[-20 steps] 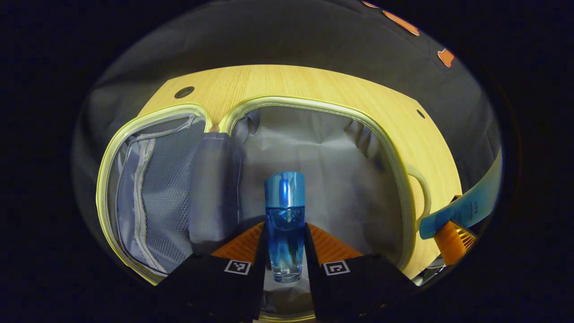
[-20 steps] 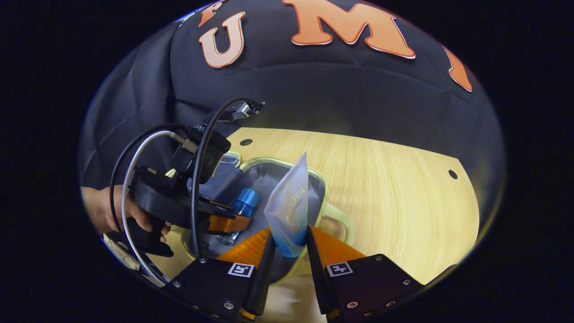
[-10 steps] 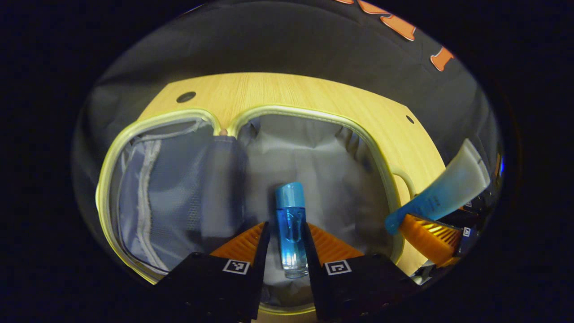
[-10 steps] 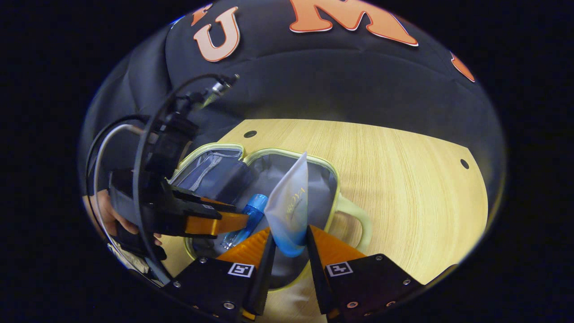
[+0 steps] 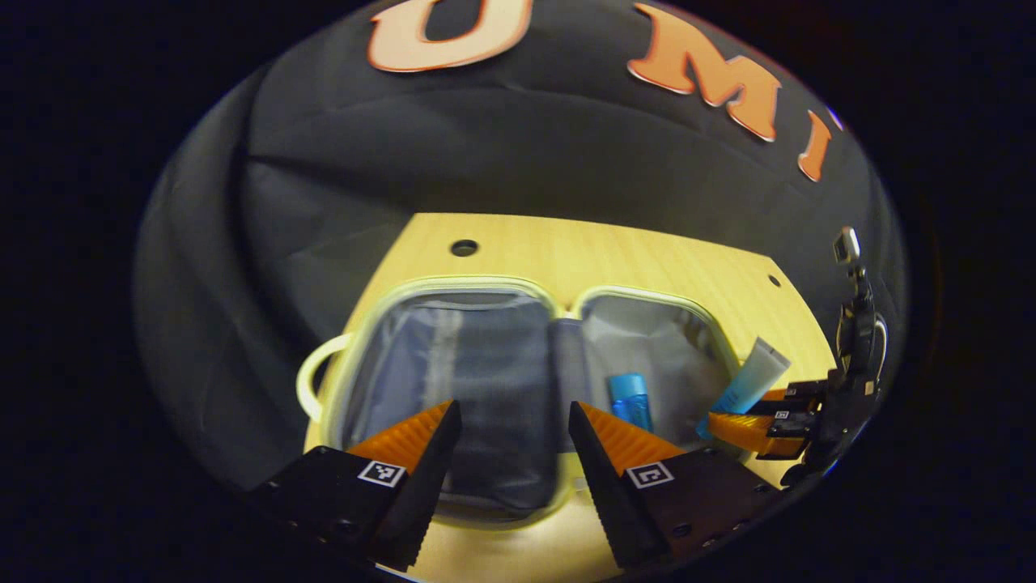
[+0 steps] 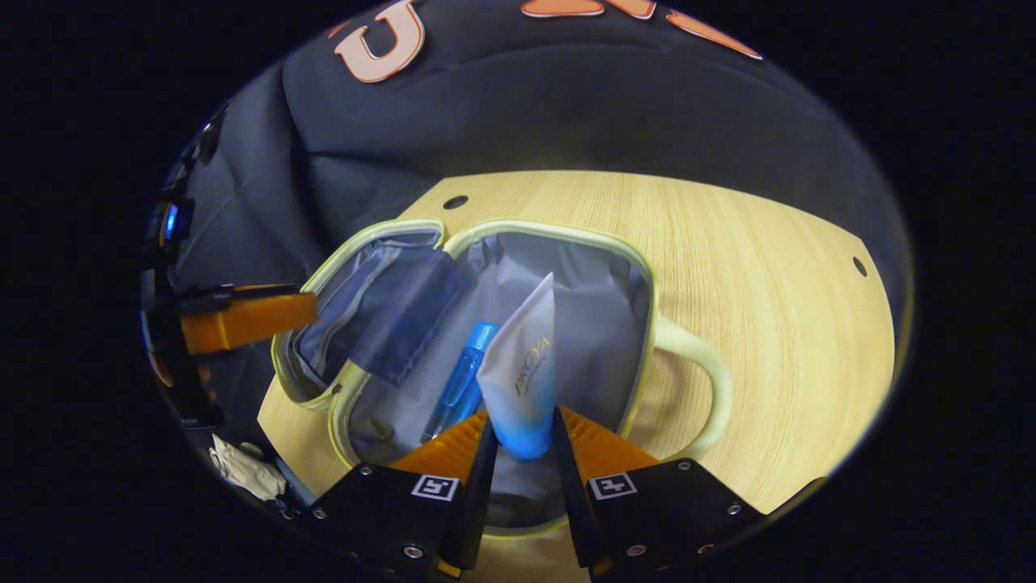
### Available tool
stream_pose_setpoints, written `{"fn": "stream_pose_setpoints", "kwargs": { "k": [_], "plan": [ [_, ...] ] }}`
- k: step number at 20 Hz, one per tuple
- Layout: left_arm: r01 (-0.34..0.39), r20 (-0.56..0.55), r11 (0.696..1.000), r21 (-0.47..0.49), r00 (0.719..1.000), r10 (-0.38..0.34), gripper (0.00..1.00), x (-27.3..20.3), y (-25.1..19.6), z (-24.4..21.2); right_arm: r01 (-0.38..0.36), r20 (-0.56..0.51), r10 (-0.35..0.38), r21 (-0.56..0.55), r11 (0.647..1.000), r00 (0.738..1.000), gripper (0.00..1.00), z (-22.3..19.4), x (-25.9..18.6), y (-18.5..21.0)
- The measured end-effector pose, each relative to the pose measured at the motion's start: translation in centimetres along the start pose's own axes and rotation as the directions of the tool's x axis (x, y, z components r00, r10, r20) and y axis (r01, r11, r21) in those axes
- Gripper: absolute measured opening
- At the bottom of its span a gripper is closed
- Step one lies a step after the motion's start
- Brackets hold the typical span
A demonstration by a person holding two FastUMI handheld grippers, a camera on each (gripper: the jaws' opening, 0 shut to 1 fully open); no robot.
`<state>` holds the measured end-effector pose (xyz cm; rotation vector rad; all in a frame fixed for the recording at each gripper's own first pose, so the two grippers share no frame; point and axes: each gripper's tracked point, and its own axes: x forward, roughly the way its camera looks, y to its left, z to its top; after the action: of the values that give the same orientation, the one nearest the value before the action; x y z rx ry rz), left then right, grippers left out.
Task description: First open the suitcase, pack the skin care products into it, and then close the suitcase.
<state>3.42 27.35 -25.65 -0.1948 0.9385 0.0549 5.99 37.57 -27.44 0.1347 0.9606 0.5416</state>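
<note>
1. My left claw is spread wide with nothing between its fingers; it hangs over the near edge of the pale yellow-green, grey-lined soft suitcase, which lies unzipped and flat on the light wooden desk.
2. My right claw pinches the blue end of a white-to-blue gradient plastic skin care tube — both fingers press on it, and its crimped white end points up and away over the suitcase's open right half.
3. A clear blue glass bottle with a blue cap lies on its side on the grey lining of that same half, just beside the held tube, on the hinge side.
4. From the left gripper view, the bottle rests in the suitcase half nearer my right claw, and the tube sticks up above that half's outer rim.
5. The suitcase's other half carries a mesh pocket and a grey flap — a looped handle juts from the outer side of the right half.
</note>
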Motion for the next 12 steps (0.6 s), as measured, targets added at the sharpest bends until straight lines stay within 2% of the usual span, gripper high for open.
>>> {"fn": "stream_pose_setpoints", "kwargs": {
  "k": [2, 4, 7, 10, 11, 12],
  "plan": [
    [-0.052, 0.015, 0.997, -0.063, 0.999, 0.053, 0.85, -1.9, 3.7, 0.7, 0.016, -0.02, -0.016, 0.018, 1.0, 1.0, 0.45, -0.1, 0.6, 0.0],
    [-0.101, 0.019, 0.989, -0.112, 0.994, 0.103, 0.94, -1.6, 6.6, 0.2, 0.03, -0.05, -0.028, 0.05, 0.998, 0.998, 0.44, -0.1, 0.7, -0.3],
    [-0.159, 0.017, 0.977, -0.139, 0.986, 0.163, 0.95, -1.3, 10.2, -0.2, 0.056, -0.068, -0.051, 0.085, 0.995, 0.996, 0.45, 0.0, 1.2, -0.5],
    [-0.177, 0.024, 0.967, -0.182, 0.982, 0.185, 0.95, -1.5, 12.8, -0.7, 0.075, -0.083, -0.066, 0.111, 0.991, 0.994, 0.43, 0.0, 0.9, -1.0],
    [-0.179, 0.019, 0.964, -0.197, 0.982, 0.186, 0.95, -1.4, 13.3, -0.9, 0.069, -0.082, -0.06, 0.116, 0.991, 0.995, 0.37, 0.1, 0.5, -0.7],
    [-0.186, 0.012, 0.959, -0.212, 0.981, 0.193, 0.95, -1.2, 14.1, -1.2, 0.078, -0.067, -0.071, 0.113, 0.991, 0.995, 0.42, 0.4, 0.4, -0.9]
  ]
}}
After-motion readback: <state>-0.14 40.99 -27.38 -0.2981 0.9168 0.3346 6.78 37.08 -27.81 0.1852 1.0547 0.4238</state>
